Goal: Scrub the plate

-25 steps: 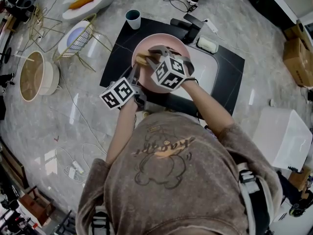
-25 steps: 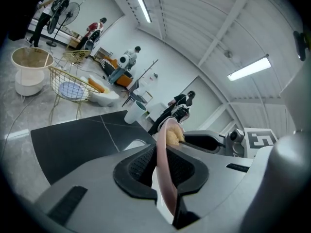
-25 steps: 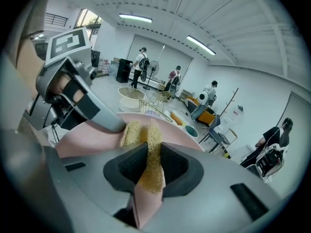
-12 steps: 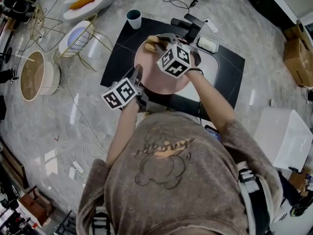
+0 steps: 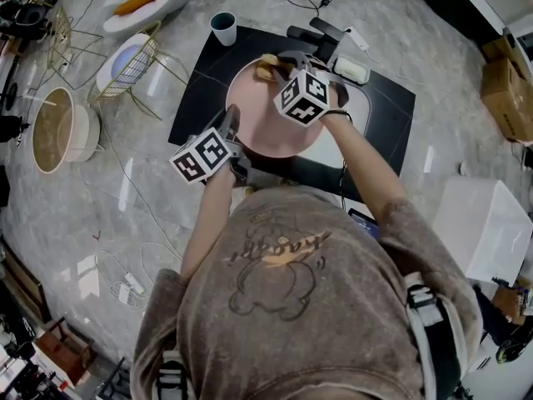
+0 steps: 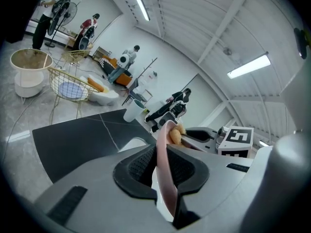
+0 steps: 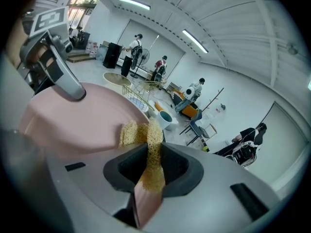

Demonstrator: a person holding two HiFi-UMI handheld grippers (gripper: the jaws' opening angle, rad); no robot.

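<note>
Left gripper (image 6: 164, 169) clamps plate (image 5: 262, 127) at near rim. Right gripper (image 7: 149, 164) pinches scourer (image 7: 129, 132) at far rim, opposite; next stroke likely back toward left.

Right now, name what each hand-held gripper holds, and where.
Left hand-held gripper: pink plate, clamped by its rim. Right hand-held gripper: yellow scrub pad, pinched by one end.

**Pink plate gripped at the rim, scrubber on its far edge**

I see the round pink plate (image 5: 266, 119) with its smooth face turned up toward my head camera. My left gripper (image 5: 229, 125) clamps its near rim, which runs edge-on between the pads. The scrubber (image 5: 266, 67), a tan, wiry mesh pad, is pinched in my right gripper (image 5: 281, 63) and lies against the plate's face at the far rim.
</note>
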